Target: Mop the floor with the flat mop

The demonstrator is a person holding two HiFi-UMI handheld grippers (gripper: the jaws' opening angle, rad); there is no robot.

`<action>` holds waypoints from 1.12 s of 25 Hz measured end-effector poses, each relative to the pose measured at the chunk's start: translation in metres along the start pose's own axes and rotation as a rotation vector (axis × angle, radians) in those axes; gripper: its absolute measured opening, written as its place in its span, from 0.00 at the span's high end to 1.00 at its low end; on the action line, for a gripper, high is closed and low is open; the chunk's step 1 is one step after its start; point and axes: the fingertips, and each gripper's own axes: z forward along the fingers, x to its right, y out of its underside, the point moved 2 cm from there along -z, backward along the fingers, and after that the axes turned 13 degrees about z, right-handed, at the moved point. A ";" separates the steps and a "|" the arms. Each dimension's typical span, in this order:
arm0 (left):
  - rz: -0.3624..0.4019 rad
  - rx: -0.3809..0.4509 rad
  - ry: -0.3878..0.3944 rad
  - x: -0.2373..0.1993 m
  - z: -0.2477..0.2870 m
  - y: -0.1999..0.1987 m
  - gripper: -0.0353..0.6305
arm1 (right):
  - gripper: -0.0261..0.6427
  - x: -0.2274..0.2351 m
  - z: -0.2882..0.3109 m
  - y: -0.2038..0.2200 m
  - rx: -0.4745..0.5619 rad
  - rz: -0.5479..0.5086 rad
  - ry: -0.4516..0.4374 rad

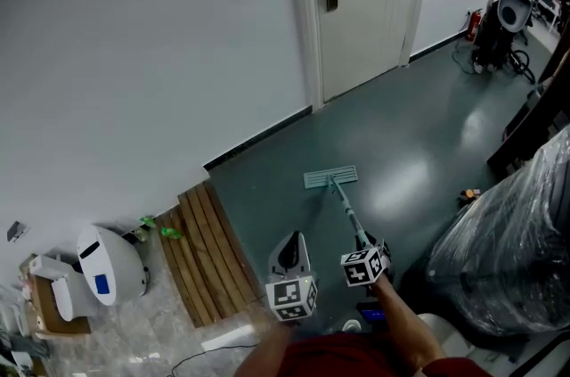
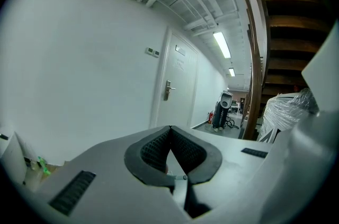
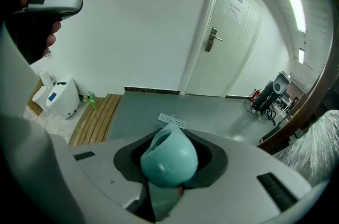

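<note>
The flat mop's pale teal head (image 1: 330, 177) lies on the grey-green floor (image 1: 419, 126) before the door, its handle (image 1: 348, 212) slanting back to me. My right gripper (image 1: 372, 249) is shut on the handle's teal end cap (image 3: 169, 158), and the mop head (image 3: 172, 121) shows just beyond it in the right gripper view. My left gripper (image 1: 291, 249) hangs to the left of the handle, jaws pressed together with nothing between the black pads (image 2: 153, 150). It points up toward the wall and door (image 2: 177, 88).
A white door (image 1: 356, 1) stands ahead in the white wall. Wooden slats (image 1: 205, 255) lie at the left beside a white machine (image 1: 111, 264). A plastic-wrapped bulk (image 1: 517, 241) sits at the right. A wheeled device (image 1: 503, 23) stands far right.
</note>
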 end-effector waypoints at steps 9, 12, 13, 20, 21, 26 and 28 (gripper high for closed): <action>-0.014 0.011 0.037 -0.072 0.045 -0.008 0.93 | 0.79 -0.033 0.035 -0.056 -0.005 0.044 0.042; -0.011 0.017 0.055 -0.090 0.057 -0.009 0.93 | 0.79 -0.043 0.049 -0.073 -0.010 0.056 0.052; -0.014 0.018 0.056 -0.095 0.062 -0.010 0.93 | 0.79 -0.047 0.053 -0.078 -0.011 0.055 0.054; -0.013 0.027 0.072 -0.108 0.106 -0.011 0.93 | 0.79 -0.045 0.085 -0.104 -0.012 0.060 0.072; -0.014 0.029 0.070 -0.110 0.115 -0.014 0.93 | 0.79 -0.042 0.091 -0.110 -0.013 0.061 0.073; 0.008 0.042 0.070 -0.113 0.155 -0.026 0.93 | 0.79 -0.026 0.112 -0.139 -0.009 0.065 0.066; 0.013 0.050 0.074 -0.111 0.170 -0.031 0.93 | 0.79 -0.020 0.121 -0.149 -0.011 0.070 0.062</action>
